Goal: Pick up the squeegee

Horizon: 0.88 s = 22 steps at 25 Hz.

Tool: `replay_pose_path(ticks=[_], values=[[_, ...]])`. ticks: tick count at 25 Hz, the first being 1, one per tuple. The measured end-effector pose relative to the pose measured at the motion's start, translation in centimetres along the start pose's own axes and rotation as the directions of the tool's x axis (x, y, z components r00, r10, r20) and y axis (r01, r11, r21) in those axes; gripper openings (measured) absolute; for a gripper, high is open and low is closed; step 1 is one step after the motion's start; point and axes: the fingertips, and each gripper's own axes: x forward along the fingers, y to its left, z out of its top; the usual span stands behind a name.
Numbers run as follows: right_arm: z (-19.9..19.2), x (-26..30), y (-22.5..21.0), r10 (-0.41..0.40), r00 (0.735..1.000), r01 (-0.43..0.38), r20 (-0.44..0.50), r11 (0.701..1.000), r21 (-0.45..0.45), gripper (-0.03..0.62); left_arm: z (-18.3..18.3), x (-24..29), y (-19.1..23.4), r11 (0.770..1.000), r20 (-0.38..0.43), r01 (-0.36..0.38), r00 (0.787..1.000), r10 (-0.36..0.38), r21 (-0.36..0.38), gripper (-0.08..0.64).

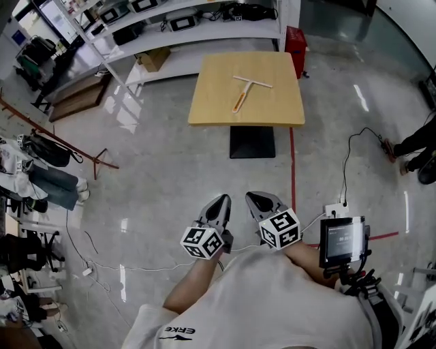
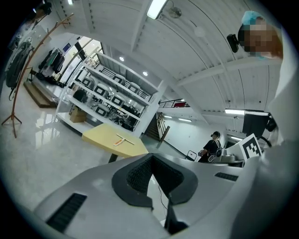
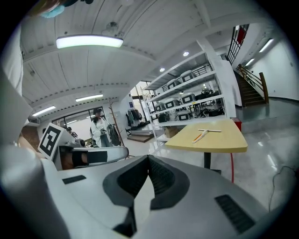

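The squeegee point(image 1: 246, 88), with a pale T-shaped head and an orange handle, lies flat on the square yellow table point(image 1: 218, 109) far ahead of me. Both grippers are held low and close to my body, well short of the table. My left gripper point(image 1: 218, 204) has its jaws pressed together with nothing between them. Beside it, the right gripper point(image 1: 257, 199) is likewise shut and empty. The left gripper view shows the left gripper point(image 2: 152, 156) with the squeegee point(image 2: 124, 140) small on the table point(image 2: 100, 136). In the right gripper view the right gripper point(image 3: 148, 158) points towards the squeegee point(image 3: 204, 133).
White shelves point(image 1: 191, 20) with equipment stand behind the table, and a red box point(image 1: 296, 42) sits at its far right corner. A red tape line point(image 1: 293, 170), a cable and a power strip point(image 1: 337, 210) lie on the floor. A person point(image 1: 419, 146) stands at the right edge.
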Motion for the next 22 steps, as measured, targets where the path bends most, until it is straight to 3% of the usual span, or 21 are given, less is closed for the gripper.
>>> replay_pose_path(ticks=[7,22], values=[[5.4,4.1,-12.3,0.016,1.000,-0.016,0.005,1.000,0.013,0.005,3.4,13.8,1.8,0.999,-0.003,-0.041,0.999,0.041,0.036,0.003],[6.4,4.4,-16.8,-0.027,0.999,0.026,0.035,0.999,0.047,0.005,3.6,18.1,2.0,0.996,-0.036,-0.033,0.999,0.036,0.085,0.003]])
